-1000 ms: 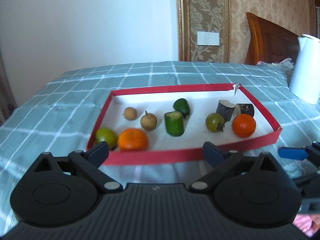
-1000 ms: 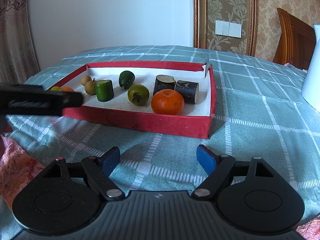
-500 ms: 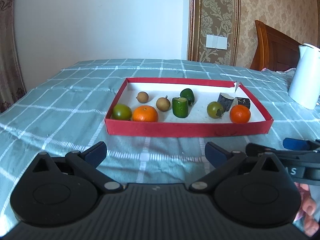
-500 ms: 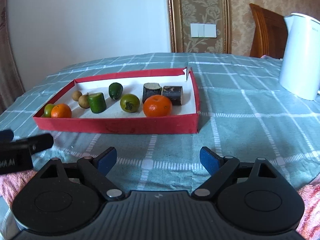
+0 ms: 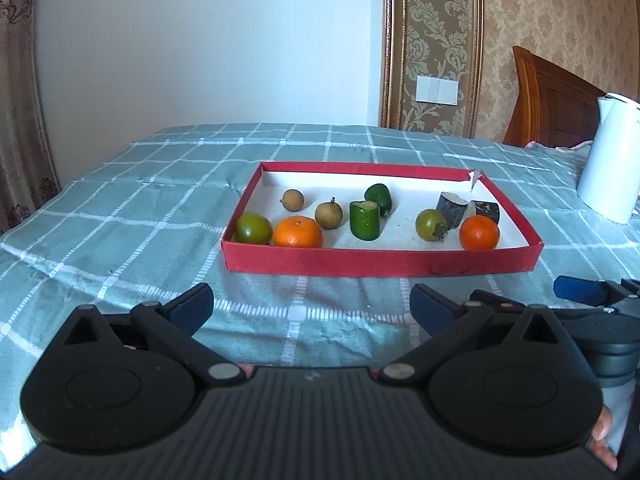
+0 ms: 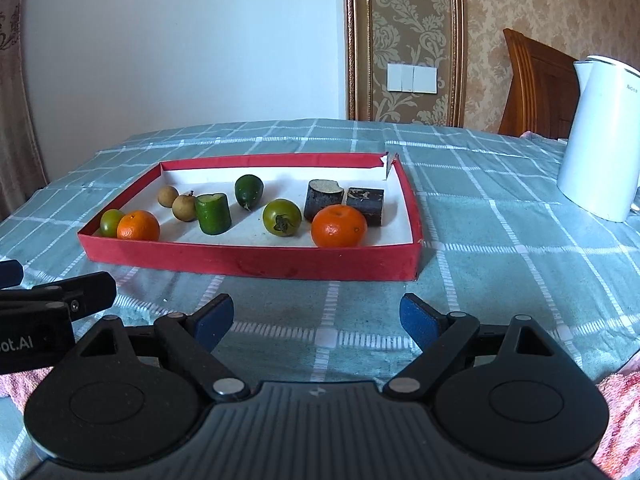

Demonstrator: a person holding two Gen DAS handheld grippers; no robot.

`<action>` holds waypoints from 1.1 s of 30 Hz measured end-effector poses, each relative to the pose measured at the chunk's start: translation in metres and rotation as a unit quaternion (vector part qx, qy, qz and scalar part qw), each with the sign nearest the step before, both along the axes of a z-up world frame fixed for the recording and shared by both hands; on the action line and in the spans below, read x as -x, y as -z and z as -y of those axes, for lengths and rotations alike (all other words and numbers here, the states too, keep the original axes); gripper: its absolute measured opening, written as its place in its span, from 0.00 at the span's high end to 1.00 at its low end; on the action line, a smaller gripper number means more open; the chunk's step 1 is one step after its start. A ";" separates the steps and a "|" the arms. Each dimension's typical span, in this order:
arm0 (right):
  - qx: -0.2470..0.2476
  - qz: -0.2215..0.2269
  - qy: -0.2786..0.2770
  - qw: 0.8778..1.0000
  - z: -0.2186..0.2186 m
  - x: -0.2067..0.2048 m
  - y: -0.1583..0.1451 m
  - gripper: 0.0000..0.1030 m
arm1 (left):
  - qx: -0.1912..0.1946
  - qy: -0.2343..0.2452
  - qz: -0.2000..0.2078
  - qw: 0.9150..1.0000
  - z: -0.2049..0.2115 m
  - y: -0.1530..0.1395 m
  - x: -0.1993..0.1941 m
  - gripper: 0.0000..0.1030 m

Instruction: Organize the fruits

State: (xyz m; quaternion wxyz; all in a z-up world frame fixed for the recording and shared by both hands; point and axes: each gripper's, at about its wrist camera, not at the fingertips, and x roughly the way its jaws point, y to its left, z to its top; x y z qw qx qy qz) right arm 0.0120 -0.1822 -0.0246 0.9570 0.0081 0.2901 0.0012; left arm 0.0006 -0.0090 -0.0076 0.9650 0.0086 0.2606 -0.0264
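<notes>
The right wrist view shows the white kettle (image 6: 598, 136) nearly whole, with faint grey lettering near its top too small to read, and the partial text "ot.AI" on the left gripper's body at its left edge; the left wrist view catches only part of the kettle (image 5: 612, 160). The red tray (image 5: 380, 261) sits on the checked cloth (image 5: 120, 216) ahead of both grippers, apart from them, holding two oranges, green fruits, brown longans and dark chunks. The left gripper (image 5: 311, 307) and the right gripper (image 6: 317, 315) each hang with fingers spread wide, gripping nothing.
</notes>
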 end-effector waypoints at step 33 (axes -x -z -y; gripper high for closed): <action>0.008 0.009 0.007 1.000 -0.005 0.000 0.000 0.12 | -0.005 0.007 0.006 1.000 0.001 -0.004 0.003 0.00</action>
